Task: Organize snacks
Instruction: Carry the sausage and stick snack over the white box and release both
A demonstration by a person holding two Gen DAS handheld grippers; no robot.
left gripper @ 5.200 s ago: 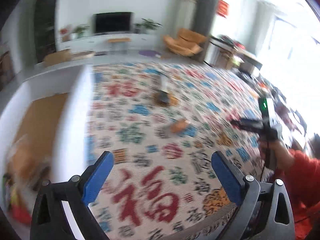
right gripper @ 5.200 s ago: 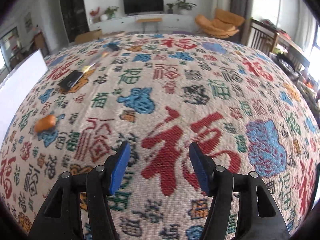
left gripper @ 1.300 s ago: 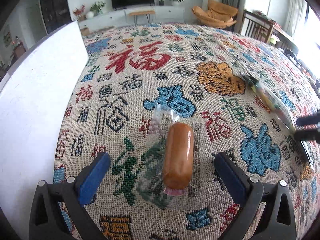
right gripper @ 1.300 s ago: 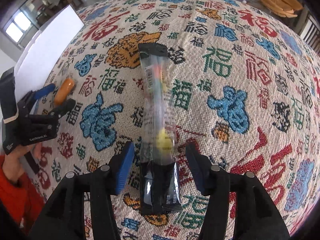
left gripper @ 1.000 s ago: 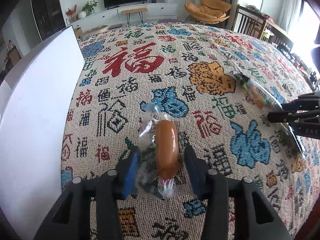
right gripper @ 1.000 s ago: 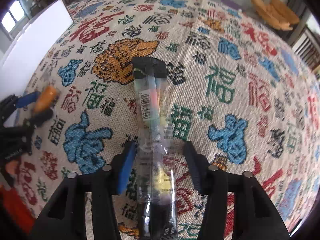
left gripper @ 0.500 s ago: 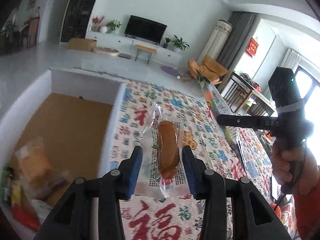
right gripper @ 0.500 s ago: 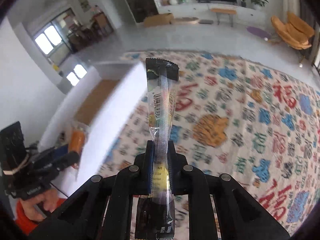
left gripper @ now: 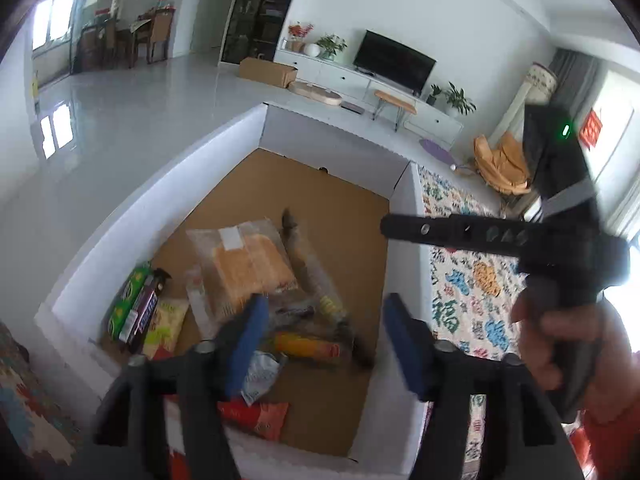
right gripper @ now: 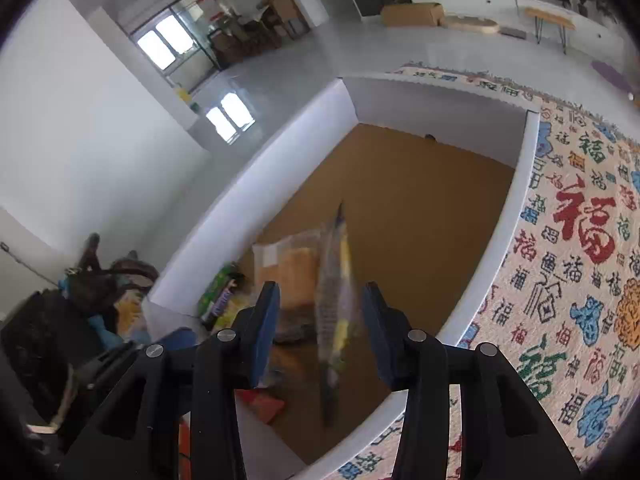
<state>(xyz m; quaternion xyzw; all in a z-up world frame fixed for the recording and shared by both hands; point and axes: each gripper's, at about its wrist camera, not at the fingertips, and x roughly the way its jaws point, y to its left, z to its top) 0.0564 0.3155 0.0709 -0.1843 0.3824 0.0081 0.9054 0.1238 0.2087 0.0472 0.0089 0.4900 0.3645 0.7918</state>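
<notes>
I look down into a white box [left gripper: 224, 152] with a brown bottom. My left gripper [left gripper: 326, 344] hangs over it, its jaws opening. The orange sausage in clear wrap [left gripper: 304, 344] lies blurred below the blue pads, free of them. My right gripper [right gripper: 322, 334] is over the same box [right gripper: 496, 240], jaws opening too. The long clear snack packet [right gripper: 336, 280] is between its pads, blurred and untouched, tip pointing into the box. In the left wrist view the right gripper [left gripper: 460, 232] reaches in from the right, held by a hand [left gripper: 560, 340].
The box holds a bread packet [left gripper: 248, 264], a green pack [left gripper: 128, 300], a dark bar [left gripper: 144, 312], a yellow bag [left gripper: 164, 328] and a red bag [left gripper: 256, 416]. The patterned tablecloth [right gripper: 580, 280] lies to the right of the box.
Both grippers have swung left over the box and their jaws have parted. The sausage and the long packet, gripped half a second ago, are loose and dropping into the box.
</notes>
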